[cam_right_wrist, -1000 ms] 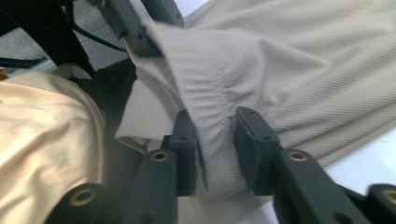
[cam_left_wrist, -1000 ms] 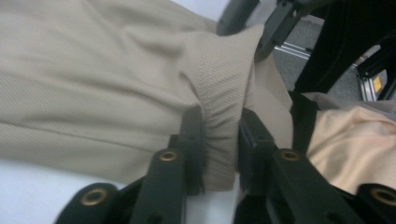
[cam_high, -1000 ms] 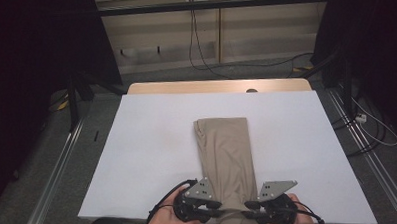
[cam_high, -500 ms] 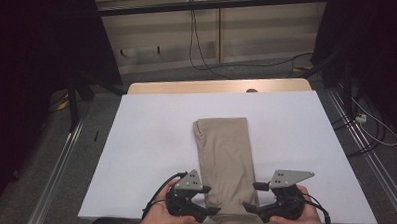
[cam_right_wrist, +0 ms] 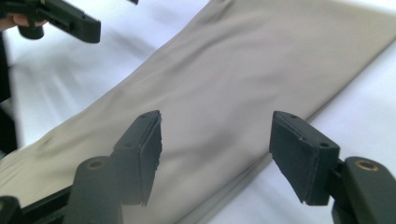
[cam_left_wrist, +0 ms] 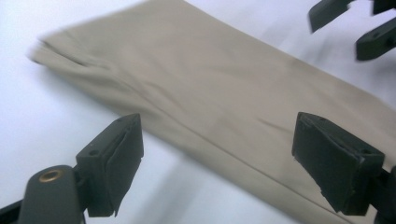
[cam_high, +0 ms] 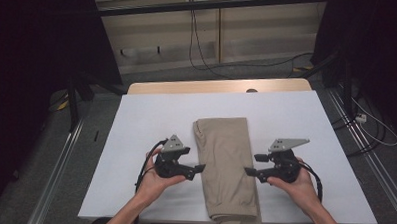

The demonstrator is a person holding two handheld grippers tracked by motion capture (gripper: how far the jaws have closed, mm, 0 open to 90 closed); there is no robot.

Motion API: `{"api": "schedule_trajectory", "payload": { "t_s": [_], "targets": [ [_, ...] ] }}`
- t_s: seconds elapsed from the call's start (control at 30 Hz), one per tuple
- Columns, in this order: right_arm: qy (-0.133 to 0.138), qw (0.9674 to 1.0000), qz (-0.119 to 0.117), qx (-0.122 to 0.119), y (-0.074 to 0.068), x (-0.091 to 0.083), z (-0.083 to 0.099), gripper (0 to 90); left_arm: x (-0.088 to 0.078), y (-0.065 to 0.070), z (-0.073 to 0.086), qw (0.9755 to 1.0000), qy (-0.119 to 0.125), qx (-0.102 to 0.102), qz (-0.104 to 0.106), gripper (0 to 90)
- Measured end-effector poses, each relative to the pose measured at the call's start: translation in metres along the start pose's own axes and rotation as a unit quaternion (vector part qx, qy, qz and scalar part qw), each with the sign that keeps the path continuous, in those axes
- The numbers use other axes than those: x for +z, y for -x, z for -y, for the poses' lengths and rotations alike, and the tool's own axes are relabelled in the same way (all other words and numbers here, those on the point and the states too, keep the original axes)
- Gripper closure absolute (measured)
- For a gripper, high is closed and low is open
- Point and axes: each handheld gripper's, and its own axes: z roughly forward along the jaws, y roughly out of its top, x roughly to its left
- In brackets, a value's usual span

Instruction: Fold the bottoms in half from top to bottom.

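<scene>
Hands at the near edge, left gripper just left of the folded trousers, jaws just opened and empty, right gripper just right of them, jaws apart and empty after closing slightly, trousers lengthwise mid-table, wooden edge far.

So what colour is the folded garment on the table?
Plain beige, no pattern: the folded garment shows best in the high view.

Plain beige folded trousers lie on a white table cover; both hand-held grippers are black.
</scene>
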Motion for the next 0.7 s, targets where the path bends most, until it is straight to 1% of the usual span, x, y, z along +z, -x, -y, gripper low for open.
{"api": "schedule_trajectory", "payload": {
  "t_s": [0.03, 0.07, 0.1, 0.13, 0.17, 0.2, 0.23, 0.27, 0.3, 0.33, 0.37, 0.4, 0.43, 0.47, 0.53, 0.57, 0.6, 0.63, 0.67, 0.7],
  "targets": [
    [0.004, 1.0000, 0.003, 0.001, 0.007, 0.002, -0.005, 35.0, 0.003, -0.006, -0.003, 0.9999, 0.008, -0.010, -0.002, 16.6],
    [0.008, 0.9999, 0.007, 0.003, 0.013, 0.005, -0.010, 35.2, 0.006, -0.013, -0.007, 0.9999, 0.007, -0.010, -0.002, 16.0],
    [0.013, 0.9998, 0.012, 0.004, 0.019, 0.008, -0.015, 36.3, 0.009, -0.019, -0.011, 0.9998, 0.012, -0.016, -0.003, 16.0],
    [0.019, 0.9996, 0.021, 0.003, 0.026, 0.012, -0.020, 37.8, 0.012, -0.025, -0.015, 0.9997, 0.013, -0.018, -0.007, 16.2],
    [0.020, 0.9994, 0.028, 0.003, 0.032, 0.017, -0.025, 38.6, 0.016, -0.032, -0.019, 0.9995, 0.019, -0.024, -0.013, 16.2],
    [0.025, 0.9992, 0.030, 0.005, 0.038, 0.022, -0.030, 40.3, 0.020, -0.040, -0.022, 0.9989, 0.027, -0.034, -0.015, 16.2],
    [0.033, 0.9990, 0.028, 0.007, 0.044, 0.027, -0.033, 42.2, 0.024, -0.047, -0.026, 0.9988, 0.022, -0.041, -0.011, 16.4],
    [0.032, 0.9991, 0.024, 0.010, 0.050, 0.032, -0.038, 42.5, 0.028, -0.054, -0.029, 0.9987, 0.024, -0.044, -0.011, 16.9],
    [0.032, 0.9990, 0.029, 0.010, 0.055, 0.038, -0.042, 42.6, 0.034, -0.059, -0.032, 0.9988, 0.023, -0.042, -0.013, 17.0],
    [0.032, 0.9988, 0.035, 0.012, 0.060, 0.042, -0.046, 42.9, 0.039, -0.067, -0.035, 0.9989, 0.020, -0.042, -0.007, 17.7],
    [0.028, 0.9989, 0.035, 0.015, 0.065, 0.047, -0.051, 43.1, 0.044, -0.073, -0.038, 0.9984, 0.016, -0.053, -0.001, 18.5],
    [0.025, 0.9985, 0.044, 0.019, 0.071, 0.051, -0.057, 43.1, 0.049, -0.078, -0.040, 0.9980, 0.017, -0.060, -0.007, 17.8],
    [0.027, 0.9979, 0.055, 0.023, 0.076, 0.055, -0.062, 43.4, 0.054, -0.083, -0.043, 0.9979, 0.018, -0.059, -0.016, 17.5],
    [0.026, 0.9974, 0.061, 0.027, 0.083, 0.061, -0.067, 44.5, 0.057, -0.086, -0.045, 0.9979, 0.016, -0.061, -0.016, 17.6],
    [0.012, 0.9970, 0.072, 0.026, 0.093, 0.071, -0.074, 45.1, 0.066, -0.094, -0.050, 0.9980, 0.013, -0.059, -0.020, 18.3],
    [0.007, 0.9964, 0.080, 0.025, 0.099, 0.076, -0.076, 46.6, 0.071, -0.097, -0.052, 0.9977, 0.013, -0.062, -0.026, 19.7],
    [0.000, 0.9961, 0.084, 0.028, 0.105, 0.082, -0.078, 47.0, 0.076, -0.100, -0.053, 0.9974, 0.010, -0.063, -0.033, 20.6],
    [-0.011, 0.9954, 0.089, 0.034, 0.112, 0.088, -0.079, 46.9, 0.081, -0.104, -0.054, 0.9975, -0.001, -0.061, -0.036, 21.5],
    [-0.017, 0.9946, 0.095, 0.038, 0.118, 0.093, -0.080, 46.7, 0.085, -0.108, -0.055, 0.9969, -0.001, -0.066, -0.041, 23.8],
    [-0.020, 0.9943, 0.097, 0.041, 0.123, 0.098, -0.081, 47.0, 0.088, -0.111, -0.055, 0.9969, -0.006, -0.067, -0.041, 24.3]
  ]
}}
